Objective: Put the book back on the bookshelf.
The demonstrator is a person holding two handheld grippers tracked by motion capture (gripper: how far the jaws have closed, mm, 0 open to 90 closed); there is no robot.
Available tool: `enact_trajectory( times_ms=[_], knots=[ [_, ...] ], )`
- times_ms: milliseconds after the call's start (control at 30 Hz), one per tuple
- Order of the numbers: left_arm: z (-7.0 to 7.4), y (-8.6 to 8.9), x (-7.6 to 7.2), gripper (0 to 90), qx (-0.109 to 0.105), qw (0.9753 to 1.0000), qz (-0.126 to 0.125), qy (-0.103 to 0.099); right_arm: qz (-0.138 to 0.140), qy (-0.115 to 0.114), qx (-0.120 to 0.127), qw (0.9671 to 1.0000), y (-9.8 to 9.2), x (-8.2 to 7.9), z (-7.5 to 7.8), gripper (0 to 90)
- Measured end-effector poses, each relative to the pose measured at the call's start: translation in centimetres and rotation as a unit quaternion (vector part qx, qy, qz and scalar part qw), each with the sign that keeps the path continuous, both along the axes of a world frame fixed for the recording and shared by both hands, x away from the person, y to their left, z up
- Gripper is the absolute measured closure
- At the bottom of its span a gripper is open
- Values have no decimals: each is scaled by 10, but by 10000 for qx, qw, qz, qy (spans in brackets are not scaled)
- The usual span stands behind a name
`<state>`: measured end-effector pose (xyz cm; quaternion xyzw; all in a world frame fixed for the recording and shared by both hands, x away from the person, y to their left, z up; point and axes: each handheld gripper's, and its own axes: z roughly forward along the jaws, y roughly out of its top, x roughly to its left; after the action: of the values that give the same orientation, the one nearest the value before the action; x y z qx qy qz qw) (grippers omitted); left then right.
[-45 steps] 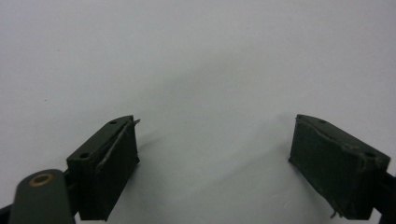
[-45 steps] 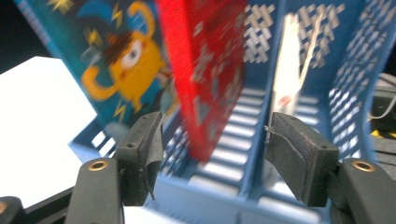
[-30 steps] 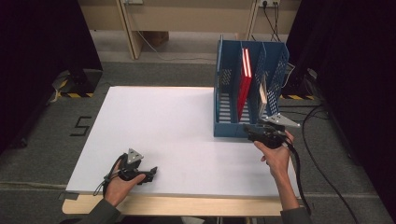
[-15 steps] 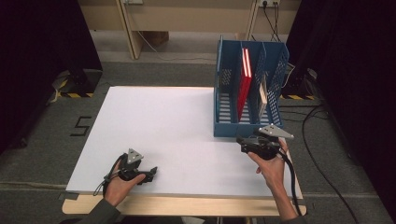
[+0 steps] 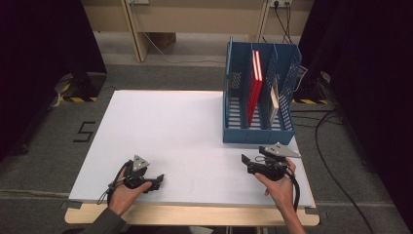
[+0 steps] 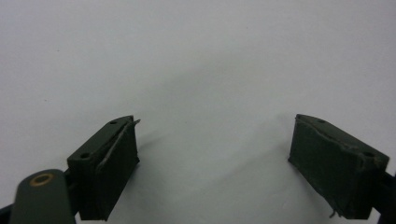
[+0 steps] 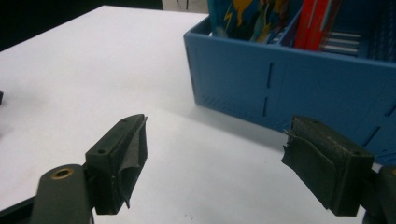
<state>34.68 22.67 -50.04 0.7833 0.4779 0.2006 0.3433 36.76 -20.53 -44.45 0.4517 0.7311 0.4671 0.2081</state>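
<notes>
A blue file rack (image 5: pixel 258 129) stands at the back right of the white table (image 5: pixel 170 131). A red book (image 5: pixel 254 85) stands upright in one slot and a pale book (image 5: pixel 273 102) in the slot to its right. My right gripper (image 5: pixel 247 163) is open and holds nothing; it hovers low over the table just in front of the rack. In the right gripper view the rack's front wall (image 7: pixel 299 84) is close ahead of my right gripper (image 7: pixel 219 163). My left gripper (image 5: pixel 157 181) rests open near the front left edge, its empty span (image 6: pixel 215 163) over bare white table.
Cables (image 5: pixel 326 131) trail over the grey floor to the right of the table. A wooden desk leg (image 5: pixel 134 29) stands behind it. Black boxes with yellow striped tape (image 5: pixel 73 87) sit on the floor at the left.
My right gripper has drawn back from the rack's front toward the table's front edge and a little left. The left gripper has stayed where it was.
</notes>
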Motion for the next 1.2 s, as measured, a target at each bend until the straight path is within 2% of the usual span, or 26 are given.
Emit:
enact_trajectory(
  times_ms=[200, 300, 533, 800, 1200],
  knots=[
    [0, 0, 0, 141, 0, 10000, -1, 5, 107, 142, 13, 9998, 3, -10, -9, 216],
    [0, 0, 0, 142, 2, 10000, -2, 4, 170, 139, -69, 9997, 5, -16, -12, 216],
    [0, 0, 0, 142, 2, 10000, -3, 6, 256, 223, -63, 9994, 6, -25, -18, 216],
    [0, 0, 0, 142, 10, 10000, -7, 8, 380, 300, -167, 9987, 8, -32, -27, 206],
    [0, 0, 0, 142, 2, 10000, -12, 11, 482, 559, -275, 9969, 13, -42, -39, 185]
  ],
)
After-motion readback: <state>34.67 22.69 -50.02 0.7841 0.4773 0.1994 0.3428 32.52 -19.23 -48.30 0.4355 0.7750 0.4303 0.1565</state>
